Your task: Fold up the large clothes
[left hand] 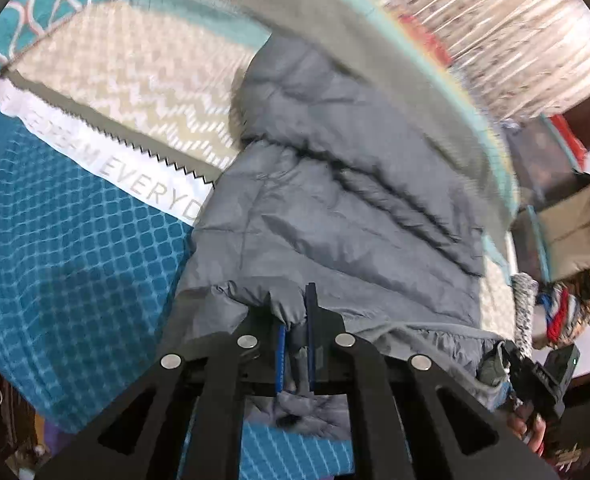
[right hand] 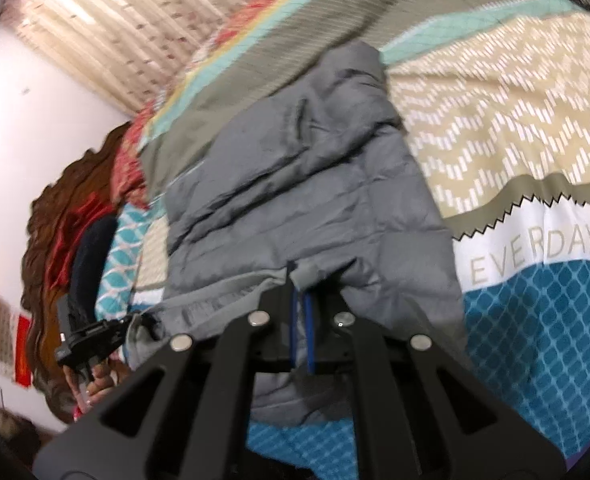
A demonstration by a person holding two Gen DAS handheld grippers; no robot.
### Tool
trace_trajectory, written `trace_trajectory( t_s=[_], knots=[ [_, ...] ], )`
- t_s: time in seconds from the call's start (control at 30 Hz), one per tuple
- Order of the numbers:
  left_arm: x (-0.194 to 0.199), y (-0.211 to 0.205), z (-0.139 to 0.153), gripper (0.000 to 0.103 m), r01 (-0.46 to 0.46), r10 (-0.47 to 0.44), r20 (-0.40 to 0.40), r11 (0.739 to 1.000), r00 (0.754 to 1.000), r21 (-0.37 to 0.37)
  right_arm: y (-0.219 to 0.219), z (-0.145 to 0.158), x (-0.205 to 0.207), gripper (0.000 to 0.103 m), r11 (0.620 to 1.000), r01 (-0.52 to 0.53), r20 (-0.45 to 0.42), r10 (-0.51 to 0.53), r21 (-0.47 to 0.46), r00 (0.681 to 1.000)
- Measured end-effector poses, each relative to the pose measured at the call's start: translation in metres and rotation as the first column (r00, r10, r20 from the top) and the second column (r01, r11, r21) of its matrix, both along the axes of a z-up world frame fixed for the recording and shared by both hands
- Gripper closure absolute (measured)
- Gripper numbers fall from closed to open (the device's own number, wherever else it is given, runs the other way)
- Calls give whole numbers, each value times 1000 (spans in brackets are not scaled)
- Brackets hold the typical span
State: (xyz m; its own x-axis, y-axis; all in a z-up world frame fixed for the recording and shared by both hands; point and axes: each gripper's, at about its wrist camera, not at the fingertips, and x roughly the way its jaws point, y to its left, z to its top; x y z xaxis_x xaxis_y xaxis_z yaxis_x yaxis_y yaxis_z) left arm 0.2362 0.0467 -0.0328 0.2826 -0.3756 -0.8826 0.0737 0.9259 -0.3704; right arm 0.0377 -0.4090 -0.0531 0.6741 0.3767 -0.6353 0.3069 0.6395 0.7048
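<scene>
A grey quilted jacket [left hand: 335,200] lies spread over the bed, its padded body running away from me. In the left wrist view my left gripper [left hand: 295,320] is shut on a bunched fold of the jacket's near edge, with fabric squeezed between the blue pads. Further right along that edge is my right gripper [left hand: 503,360], held by a hand. In the right wrist view the jacket [right hand: 295,180] fills the middle, and the right gripper [right hand: 301,300] is shut on its near edge. The left gripper [right hand: 127,324] grips the same edge at far left.
The bedspread [left hand: 75,260] is patterned in blue diamonds, a white lettered band and beige zigzags [right hand: 515,120]. A striped curtain [right hand: 95,20] hangs behind the bed beside a white wall [right hand: 15,120] and a brown carved headboard [right hand: 55,208]. Mixed clothes [left hand: 567,304] lie beyond the bed's edge.
</scene>
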Motion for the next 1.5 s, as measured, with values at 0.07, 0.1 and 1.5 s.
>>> trace_trajectory(
  t_s=[0.07,0.1,1.5],
  knots=[
    [14,-2,-10,87,-11,12,-35,1000,999,13,-6,-8,2,94,999,32,-13,-32,30,999],
    [17,-1,-12,87,-16,17,-47,1000,999,12,-9,-9,0,83,998,50,-5,-50,37,999],
    [-24,56,116,59,-99,13,383,974,924,204,1,-13,5,103,947,-17,-116,-22,-320,993]
  ],
)
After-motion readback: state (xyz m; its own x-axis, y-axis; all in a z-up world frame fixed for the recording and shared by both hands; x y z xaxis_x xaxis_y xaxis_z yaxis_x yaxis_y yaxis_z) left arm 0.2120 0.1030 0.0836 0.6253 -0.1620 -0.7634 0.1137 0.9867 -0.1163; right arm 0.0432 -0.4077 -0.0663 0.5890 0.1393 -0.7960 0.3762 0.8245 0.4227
